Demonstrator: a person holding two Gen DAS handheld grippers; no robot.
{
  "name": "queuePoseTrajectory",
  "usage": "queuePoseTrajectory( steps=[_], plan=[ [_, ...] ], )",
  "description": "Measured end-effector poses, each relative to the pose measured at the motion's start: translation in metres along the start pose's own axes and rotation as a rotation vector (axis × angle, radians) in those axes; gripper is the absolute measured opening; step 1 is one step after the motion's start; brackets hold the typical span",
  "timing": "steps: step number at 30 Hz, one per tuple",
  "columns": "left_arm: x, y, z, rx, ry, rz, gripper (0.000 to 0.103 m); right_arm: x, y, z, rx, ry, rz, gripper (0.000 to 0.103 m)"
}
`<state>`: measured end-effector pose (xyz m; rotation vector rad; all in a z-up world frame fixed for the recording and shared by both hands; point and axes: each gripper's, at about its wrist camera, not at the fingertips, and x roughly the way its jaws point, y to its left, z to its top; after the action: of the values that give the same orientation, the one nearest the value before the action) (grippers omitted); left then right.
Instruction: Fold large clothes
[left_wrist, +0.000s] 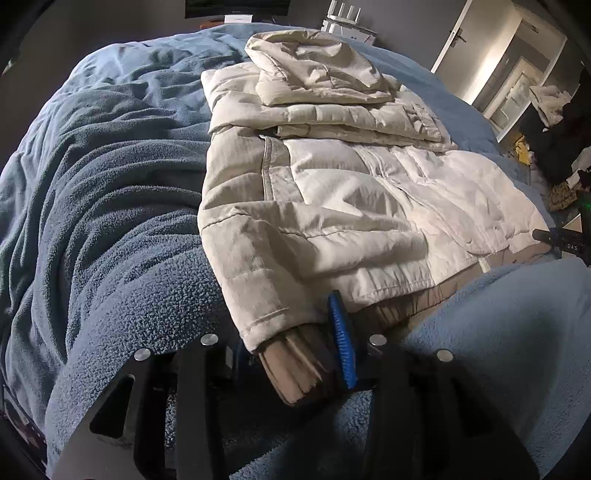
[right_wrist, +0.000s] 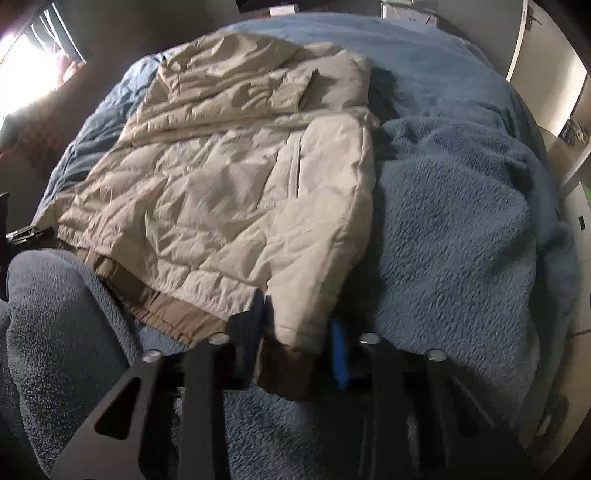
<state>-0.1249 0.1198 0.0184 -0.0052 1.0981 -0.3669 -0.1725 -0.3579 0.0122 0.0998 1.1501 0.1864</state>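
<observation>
We see cream quilted puffer jacket on blue fleece blanket | left hand-held gripper clamps jacket's brown hem corner | right hand-held gripper clamps other hem corner

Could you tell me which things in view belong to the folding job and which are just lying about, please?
Part of the job:
- beige puffer jacket, hood and sleeves folded in
- left gripper on one hem corner
- right gripper on the other
- blue fleece blanket underneath

Lying about:
- clothes pile by the door
- white router
</observation>
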Motion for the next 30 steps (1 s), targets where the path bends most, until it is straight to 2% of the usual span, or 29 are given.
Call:
queuePoseTrajectory(
  steps=[4, 9, 15, 22, 26, 30],
  plan=[
    [-0.010, 0.007, 0.001, -0.031, -0.042, -0.065, 0.018, -0.014, 0.013, 0.006, -0.081, -0.093, -0.030, 0.012],
    [-0.021, -0.005, 0.017, 0.019, -0.093, -0.060, 0.014, -0.031, 0.021, 0.031, -0.117, -0.182, -0.037, 0.010],
    [-0.046, -0.003, 0.062, 0.044, -0.192, -0.071, 0.012, -0.052, 0.026, 0.079, -0.146, -0.286, -0.036, 0.010],
    [-0.062, 0.020, 0.133, 0.004, -0.297, -0.094, 0.012, -0.069, 0.008, 0.151, -0.072, -0.380, -0.012, 0.010],
    [-0.058, 0.034, 0.183, -0.018, -0.314, -0.090, 0.011, -0.066, -0.006, 0.197, -0.022, -0.413, 0.004, 0.010],
    [-0.042, 0.044, 0.236, -0.034, -0.306, -0.067, 0.011, -0.045, -0.024, 0.251, 0.040, -0.412, 0.021, 0.010]
  ],
)
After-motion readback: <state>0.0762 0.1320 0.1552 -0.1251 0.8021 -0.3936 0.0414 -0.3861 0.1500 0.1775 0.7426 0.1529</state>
